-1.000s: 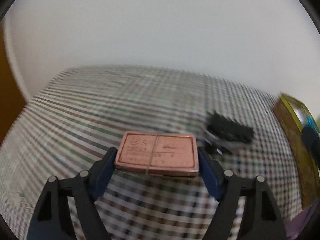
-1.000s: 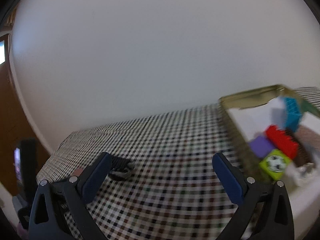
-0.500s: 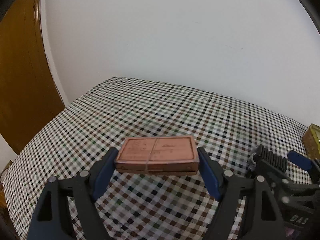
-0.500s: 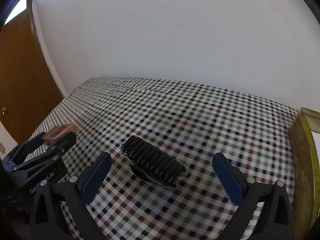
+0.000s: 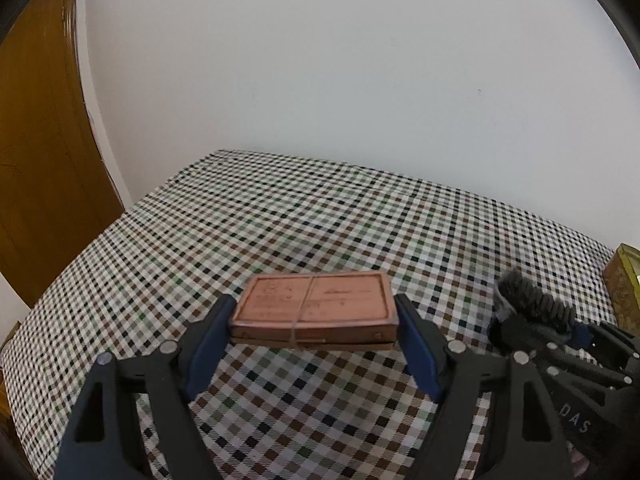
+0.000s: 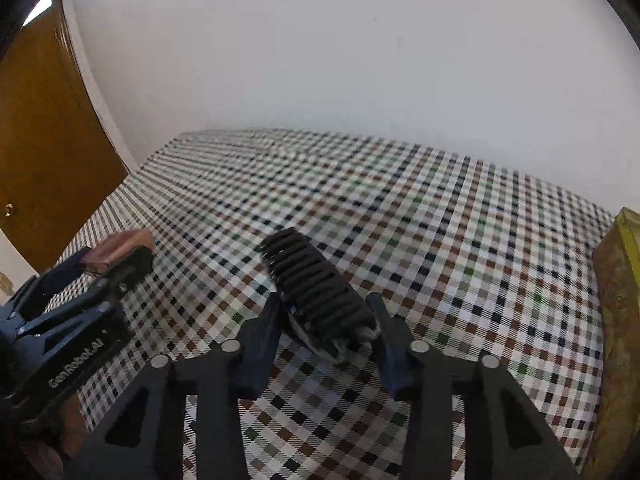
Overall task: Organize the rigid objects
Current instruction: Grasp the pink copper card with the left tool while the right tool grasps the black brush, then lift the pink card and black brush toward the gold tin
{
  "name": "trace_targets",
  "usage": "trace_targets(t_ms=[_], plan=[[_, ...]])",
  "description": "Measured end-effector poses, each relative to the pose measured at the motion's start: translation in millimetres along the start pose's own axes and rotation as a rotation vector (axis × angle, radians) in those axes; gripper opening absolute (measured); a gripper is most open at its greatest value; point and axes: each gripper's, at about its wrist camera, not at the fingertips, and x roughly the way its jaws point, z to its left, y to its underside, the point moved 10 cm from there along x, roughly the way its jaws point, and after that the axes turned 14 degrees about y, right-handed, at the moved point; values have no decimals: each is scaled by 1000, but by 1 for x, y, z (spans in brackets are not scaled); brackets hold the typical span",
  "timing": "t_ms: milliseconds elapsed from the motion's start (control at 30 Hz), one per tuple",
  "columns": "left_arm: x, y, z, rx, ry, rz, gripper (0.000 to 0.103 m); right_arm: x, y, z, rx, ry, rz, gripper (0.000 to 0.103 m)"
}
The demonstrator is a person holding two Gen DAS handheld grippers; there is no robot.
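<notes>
— Left gripper (image 5: 314,334)?
— Clamped on the copper tin (image 5: 314,310) at lower centre, above the checked cloth (image 5: 320,216).
— Right gripper (image 6: 326,330)?
— Narrowed onto the black ribbed piece (image 6: 316,284), centre frame.

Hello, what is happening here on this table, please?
A person is tidying small objects with two handheld grippers over a checked tablecloth. The left gripper is shut on a flat copper-coloured tin, held above the cloth. The right gripper has its fingers on both sides of a black ribbed object; whether this is lifted, I cannot tell. A yellow-green box shows at the right edge.
</notes>
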Motion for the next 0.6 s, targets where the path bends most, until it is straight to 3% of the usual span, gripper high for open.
trace_targets(t_ms=[233,600], plan=[[-3,1,-7,17,9,-15,78,-25,-4,-8,32,29,-107,31],[-7,0,-8,16,23,-33,79,-50,5,-28,115,-12,-153,30]])
